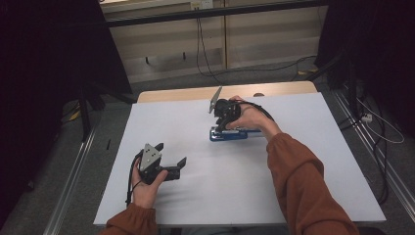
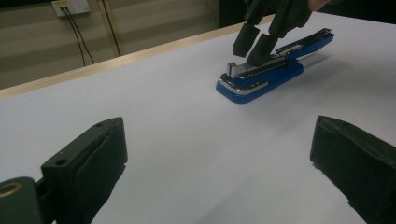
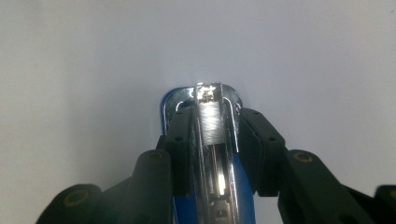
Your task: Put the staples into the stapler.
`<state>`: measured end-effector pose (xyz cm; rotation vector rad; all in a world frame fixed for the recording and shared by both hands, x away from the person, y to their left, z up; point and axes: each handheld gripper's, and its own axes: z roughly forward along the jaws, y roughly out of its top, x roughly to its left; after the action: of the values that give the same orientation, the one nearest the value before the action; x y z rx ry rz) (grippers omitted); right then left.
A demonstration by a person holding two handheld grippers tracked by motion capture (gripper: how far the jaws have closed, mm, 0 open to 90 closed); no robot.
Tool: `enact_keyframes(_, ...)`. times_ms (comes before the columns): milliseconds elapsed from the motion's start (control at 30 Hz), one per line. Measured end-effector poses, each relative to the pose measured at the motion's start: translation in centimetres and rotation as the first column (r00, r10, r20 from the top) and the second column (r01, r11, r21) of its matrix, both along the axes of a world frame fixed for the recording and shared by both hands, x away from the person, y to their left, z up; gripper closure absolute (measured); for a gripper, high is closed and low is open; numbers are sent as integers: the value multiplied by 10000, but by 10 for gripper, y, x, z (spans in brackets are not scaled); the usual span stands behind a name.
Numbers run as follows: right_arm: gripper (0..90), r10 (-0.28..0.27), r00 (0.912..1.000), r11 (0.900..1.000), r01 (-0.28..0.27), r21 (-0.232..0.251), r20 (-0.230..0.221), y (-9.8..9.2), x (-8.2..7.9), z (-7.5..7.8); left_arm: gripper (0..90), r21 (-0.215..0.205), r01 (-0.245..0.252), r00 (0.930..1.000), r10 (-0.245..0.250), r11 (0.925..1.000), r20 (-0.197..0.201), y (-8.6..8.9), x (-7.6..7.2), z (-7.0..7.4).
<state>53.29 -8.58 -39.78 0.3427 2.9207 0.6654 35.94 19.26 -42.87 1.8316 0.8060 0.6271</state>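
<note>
A blue stapler [image 1: 235, 133] with a chrome staple channel lies flat on the white table [image 1: 220, 196], right of centre toward the far edge. My right gripper [image 1: 221, 127] points down over its front end. In the right gripper view, my right gripper [image 3: 210, 135] has its black pads on either side of the stapler's [image 3: 208, 105] metal channel, with thin gaps showing. The left gripper view shows the stapler [image 2: 275, 70] ahead with the right gripper [image 2: 252, 51] on it. My left gripper [image 1: 170, 153] rests low at the near left, jaws wide apart and holding nothing [image 2: 215, 158].
A wooden strip [image 1: 220, 92] runs along the table's far edge. Beyond it are a pale wall panel and hanging cables [image 1: 200, 44]. Dark curtains stand at both sides. Metal rails [image 1: 73, 171] and cables lie on the floor beside the table.
</note>
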Motion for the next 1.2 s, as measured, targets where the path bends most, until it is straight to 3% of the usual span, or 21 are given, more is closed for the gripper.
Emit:
enact_keyframes(333, 516, -555, 9984, 9977, 550, 386, 112, -9, -5, 1, 40, 31, 4, 10000, -3, 10000, -44, -1, 0, -1)
enact_keyframes(600, 312, -888, 9954, 9930, 857, 811, 354, -15, -11, 4, 39, 36, 4, 10000, -4, 10000, -19, -2, 1, -1)
enact_keyframes(667, 221, -1193, 9919, 9895, 1152, 869, 443, -17, -12, 4, 40, 40, -8, 10000, 8, 10000, -25, -2, 1, -1)
enact_keyframes(733, 217, -1232, 9912, 9875, 1176, 1048, 481, -19, -12, 4, 40, 41, -11, 10000, 11, 10000, -42, -2, 1, -1)
enact_keyframes(800, 152, -1549, 9868, 9821, 1488, 1155, 461, -22, -14, 4, 39, 29, -6, 10000, 6, 10000, -53, -2, 1, -1)
enact_keyframes(1200, 82, -2335, 9713, 9608, 2232, 1641, 459, -37, -20, -2, 40, 35, -3, 9999, 3, 10000, -126, -2, 1, -1)
